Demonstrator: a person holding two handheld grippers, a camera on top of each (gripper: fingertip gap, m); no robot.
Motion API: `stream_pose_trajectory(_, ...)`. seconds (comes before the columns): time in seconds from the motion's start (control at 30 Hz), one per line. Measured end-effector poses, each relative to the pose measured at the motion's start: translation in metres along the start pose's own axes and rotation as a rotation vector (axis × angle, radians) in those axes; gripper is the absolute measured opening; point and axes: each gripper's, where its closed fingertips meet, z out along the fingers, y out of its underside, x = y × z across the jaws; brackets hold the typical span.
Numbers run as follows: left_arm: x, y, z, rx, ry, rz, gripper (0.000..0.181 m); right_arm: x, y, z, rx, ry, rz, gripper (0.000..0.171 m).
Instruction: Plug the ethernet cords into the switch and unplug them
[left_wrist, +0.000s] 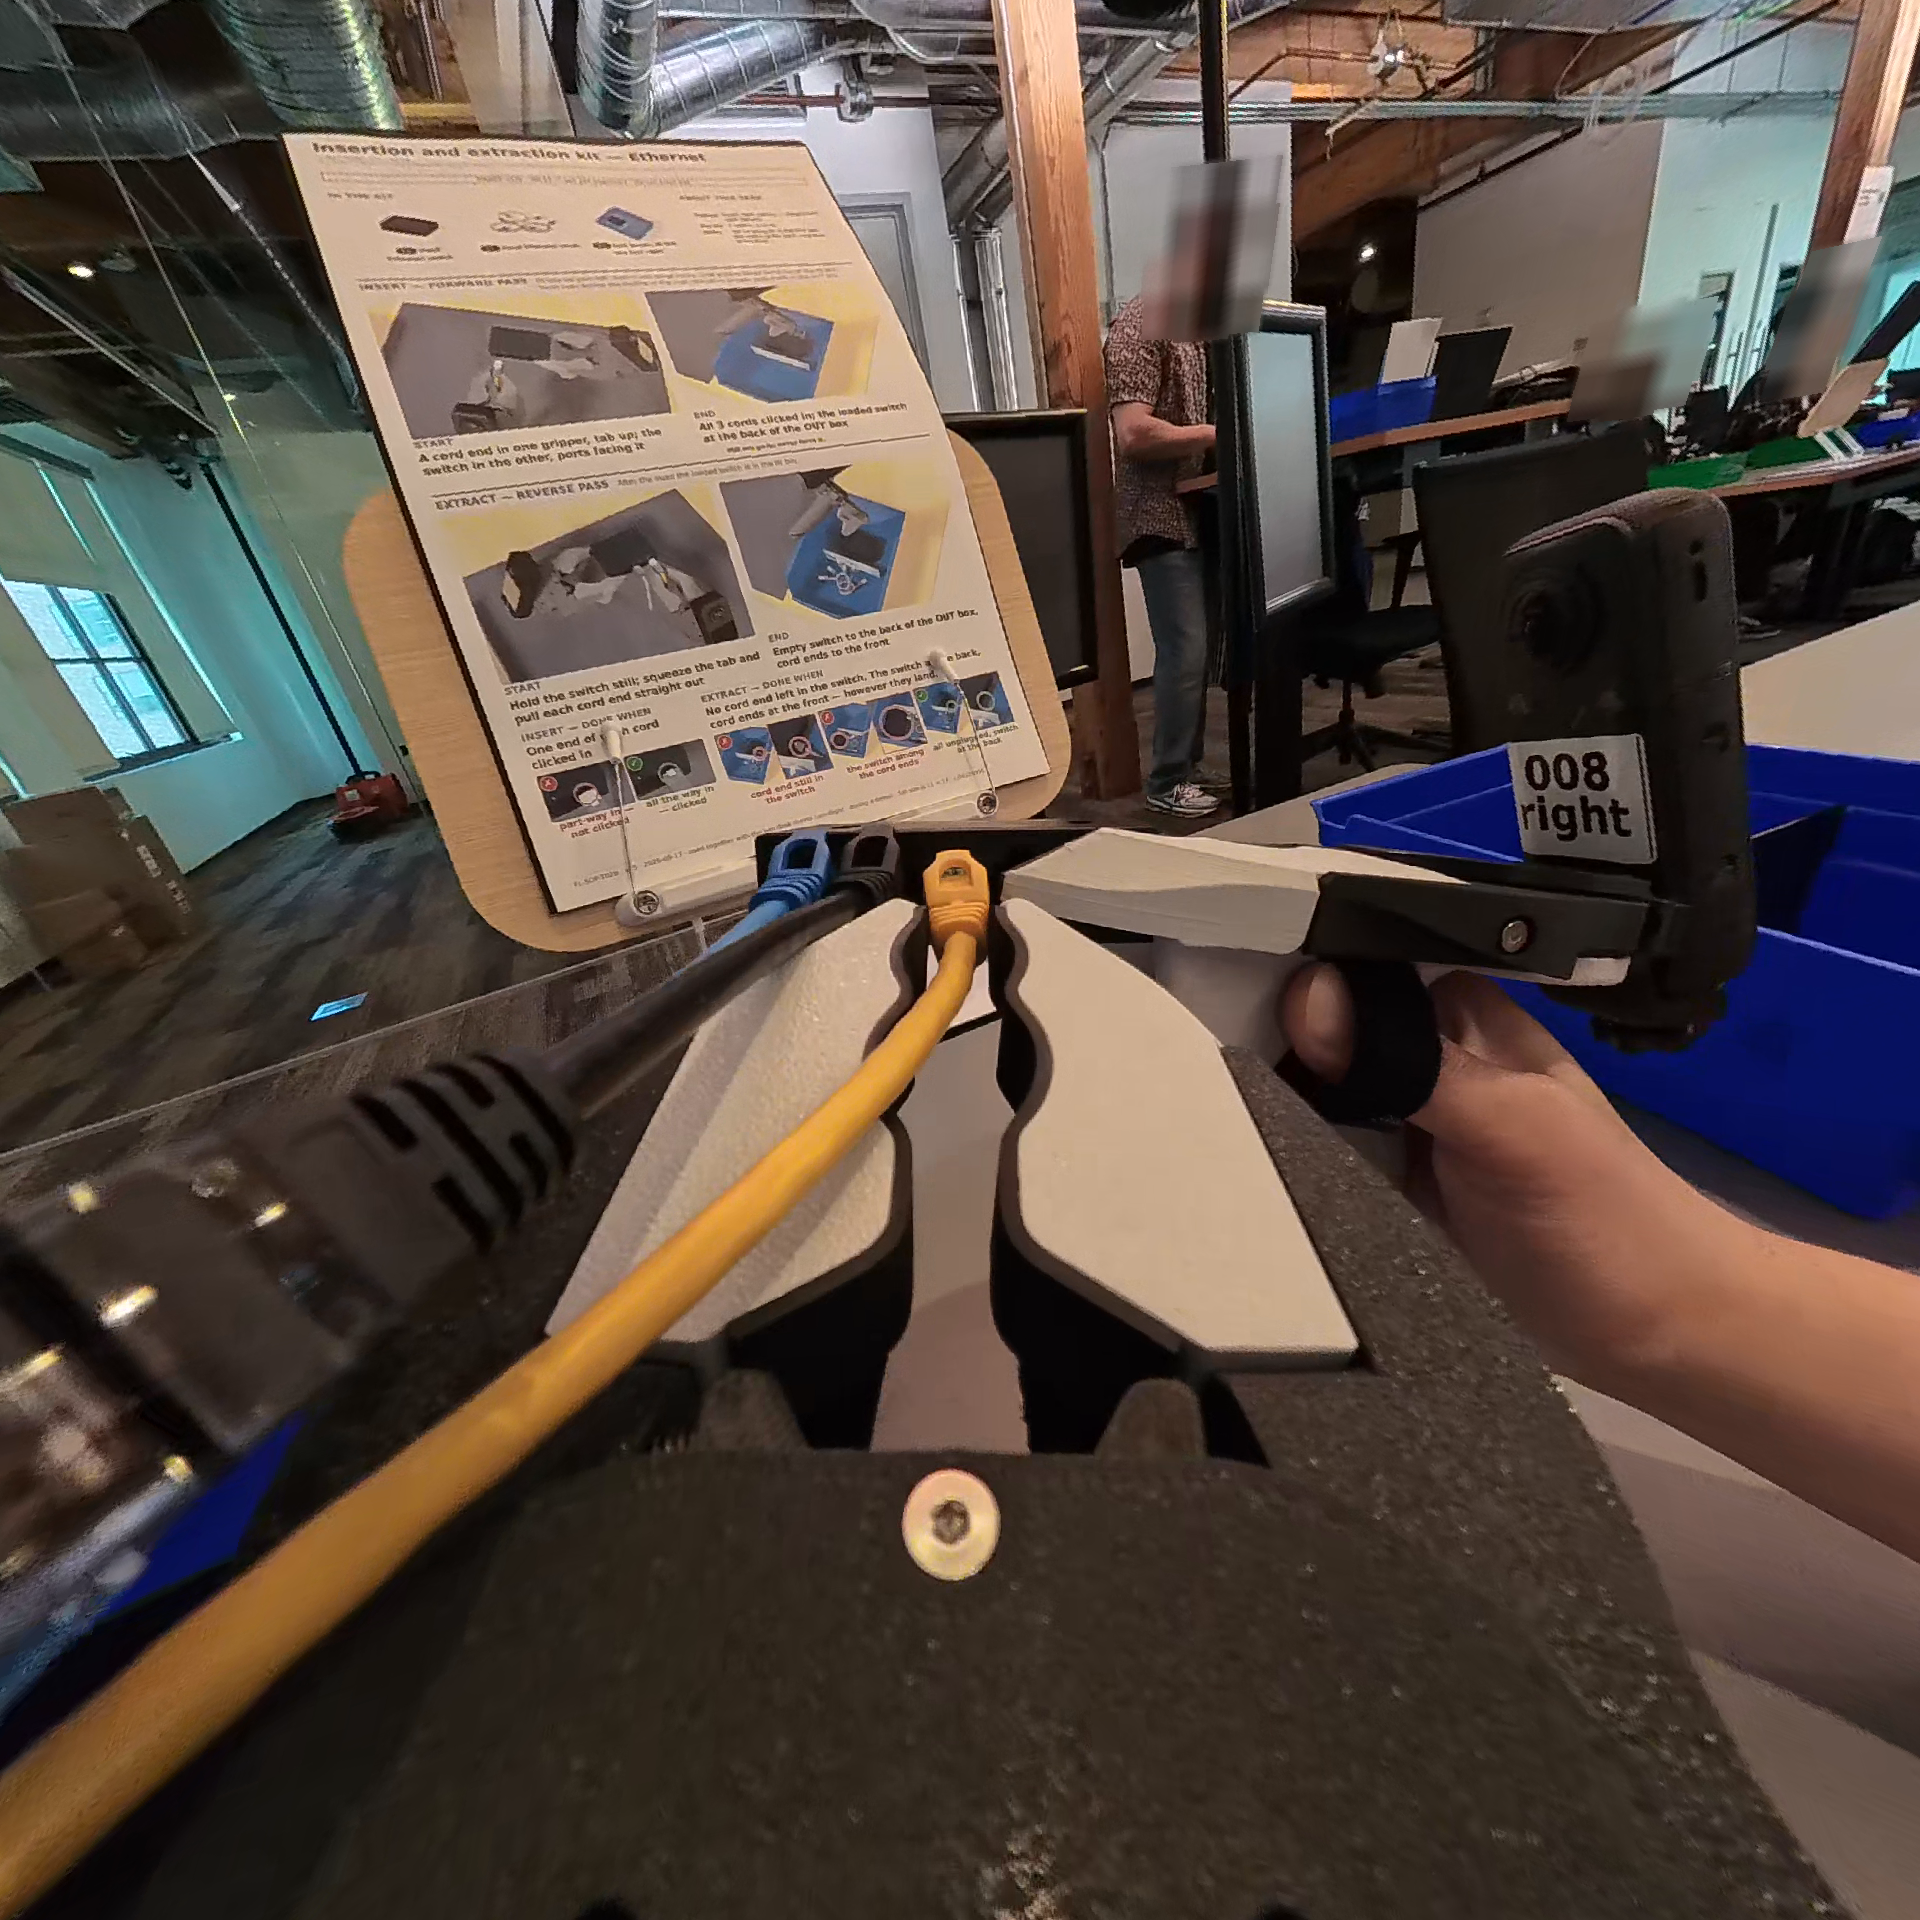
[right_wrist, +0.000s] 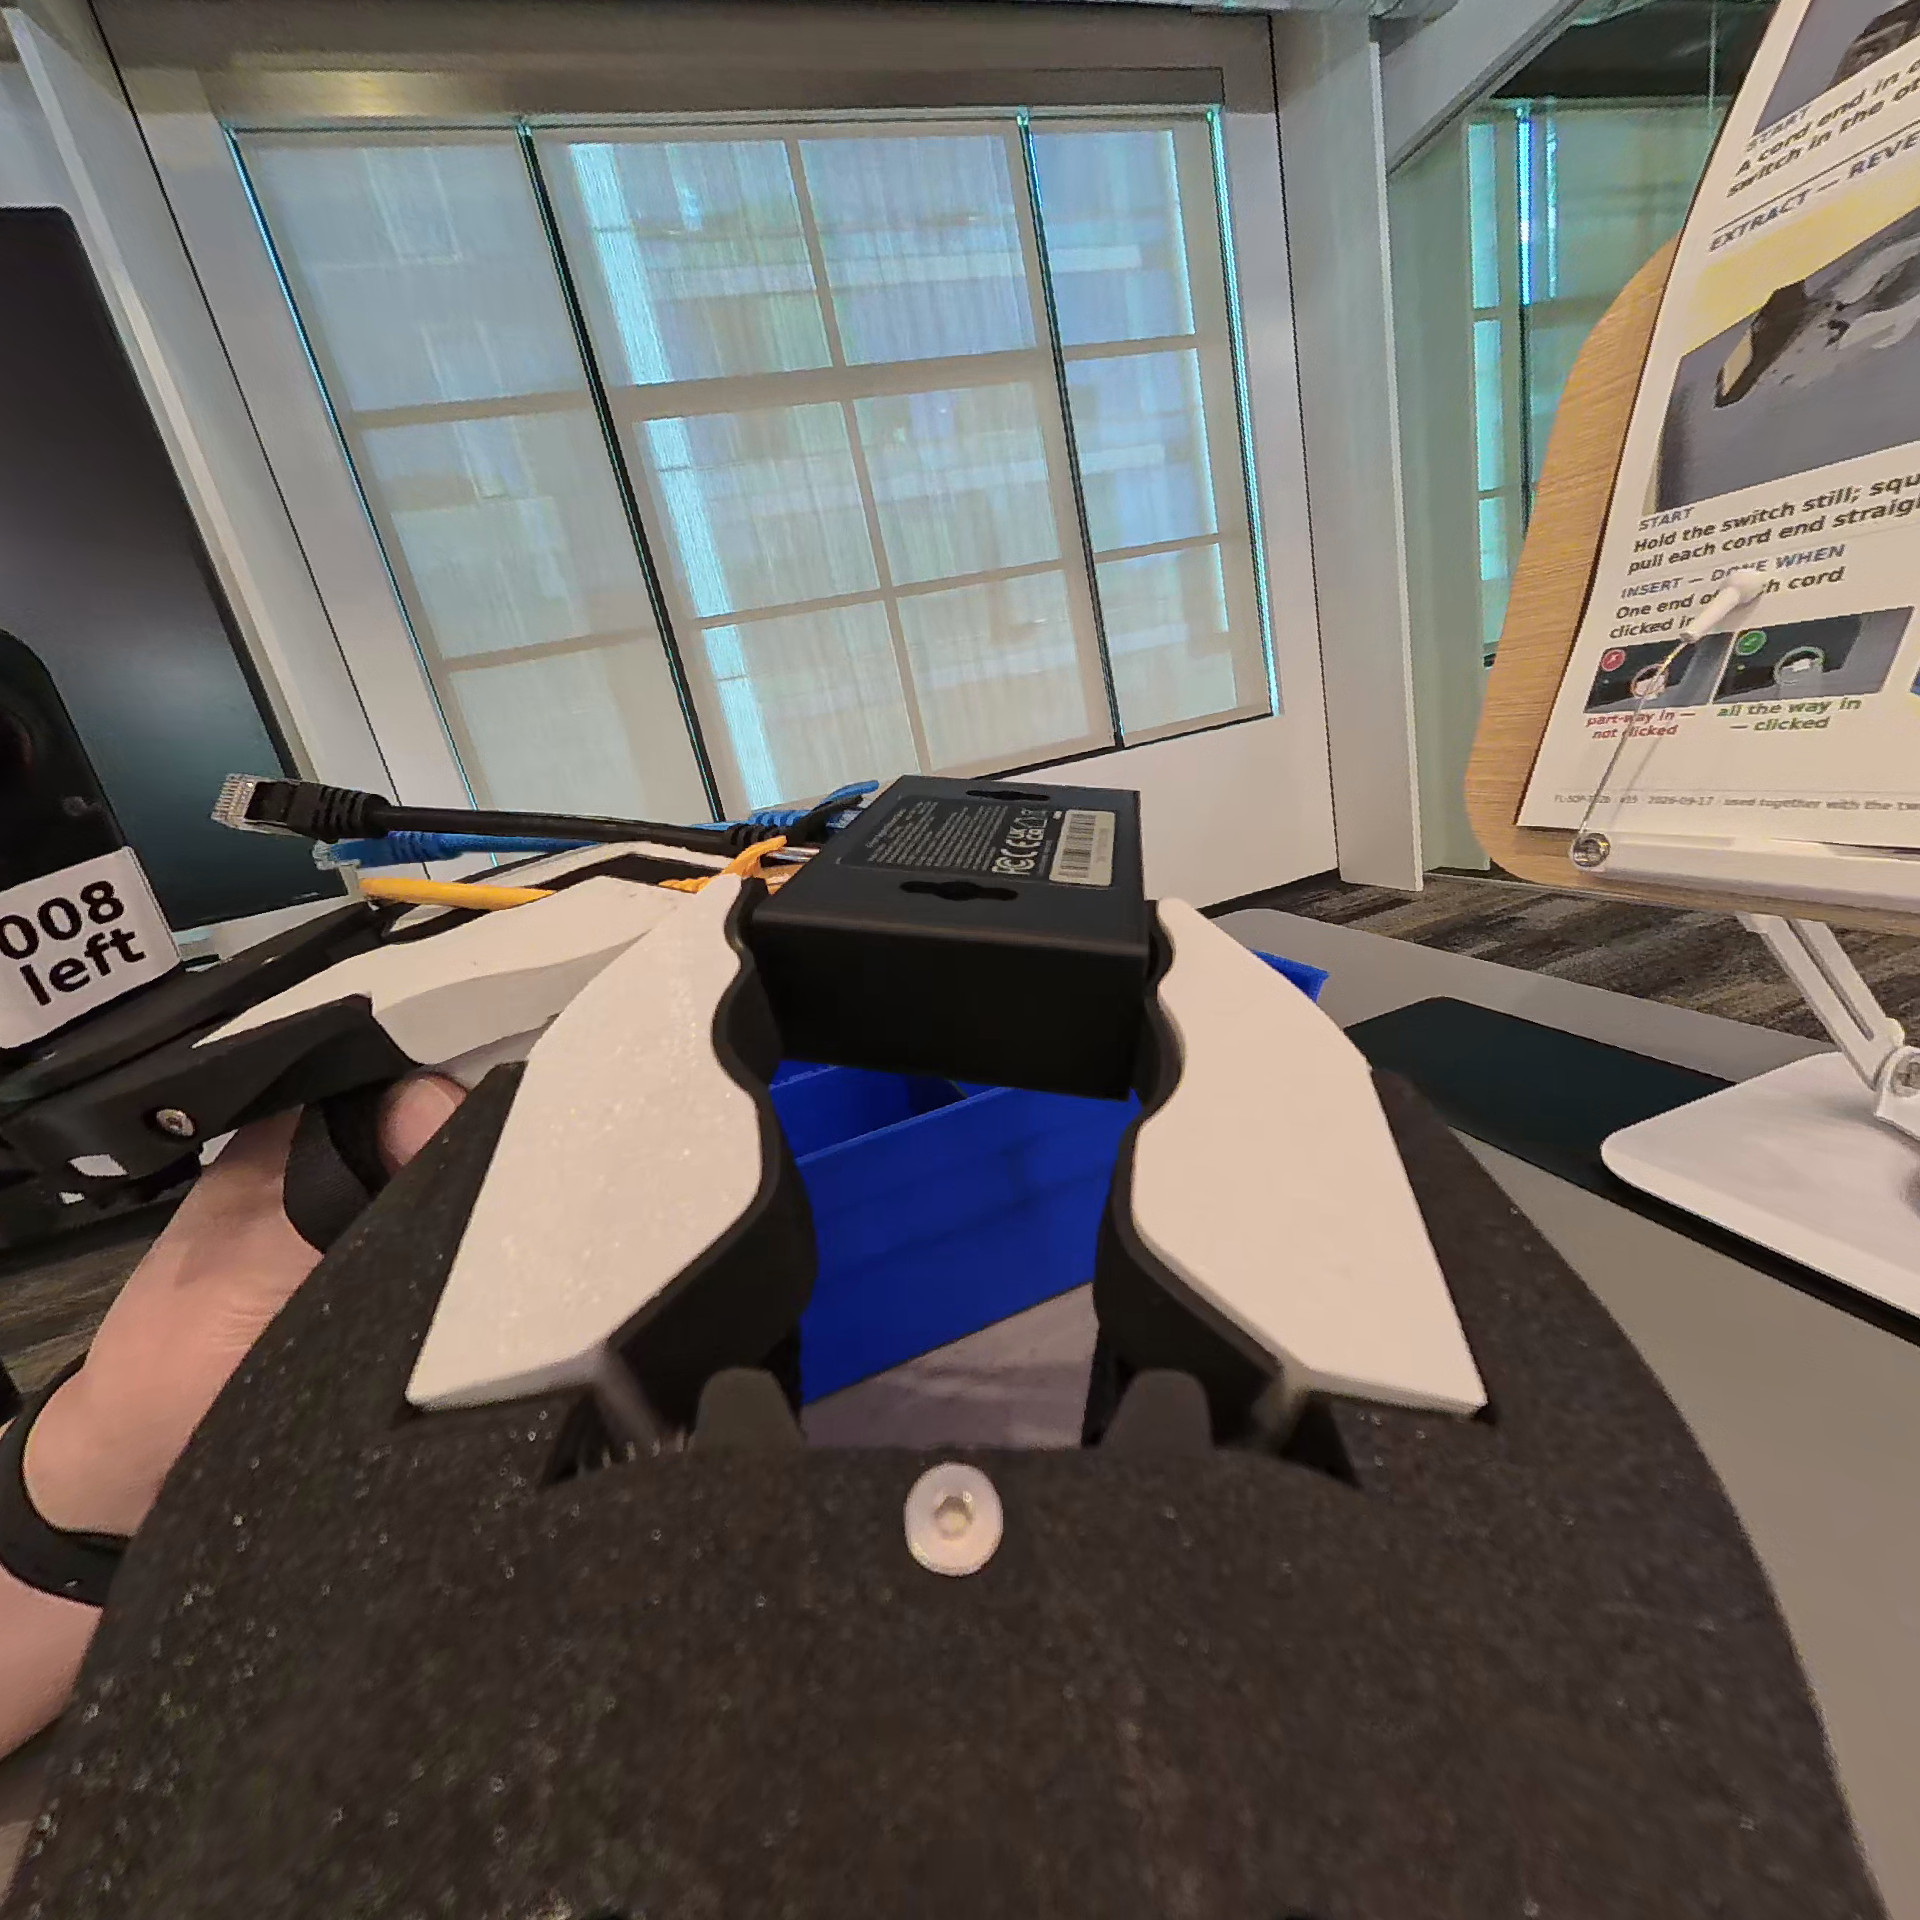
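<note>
In the left wrist view my left gripper (left_wrist: 958, 920) is shut on the yellow cord (left_wrist: 954, 883) at its plug, which sits in a port of the black switch (left_wrist: 1049, 840). A blue cord (left_wrist: 795, 868) and a black cord (left_wrist: 868, 857) sit in ports to its left. My right gripper (left_wrist: 1081, 904) reaches in from the right and holds the switch. In the right wrist view my right gripper (right_wrist: 951, 966) is shut on the switch (right_wrist: 951, 883), held in the air, underside up. The left gripper (right_wrist: 665, 894) is at its left side. The black cord's free plug (right_wrist: 260, 805) sticks out left.
A blue bin (left_wrist: 1849, 1039) stands on the grey table under and right of the switch, and also shows in the right wrist view (right_wrist: 935, 1174). An instruction sheet on a wooden stand (left_wrist: 644, 499) stands behind; its white base (right_wrist: 1766, 1153) is on the right. A person stands far back.
</note>
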Motion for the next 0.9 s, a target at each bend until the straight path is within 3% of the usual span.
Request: stream_pose_trajectory(0.9,0.0044,-0.0019,-0.0009,-0.001,0.005,0.025,0.011,-0.0017,-0.0037,-0.0034,0.010,-0.024,-0.027,0.065)
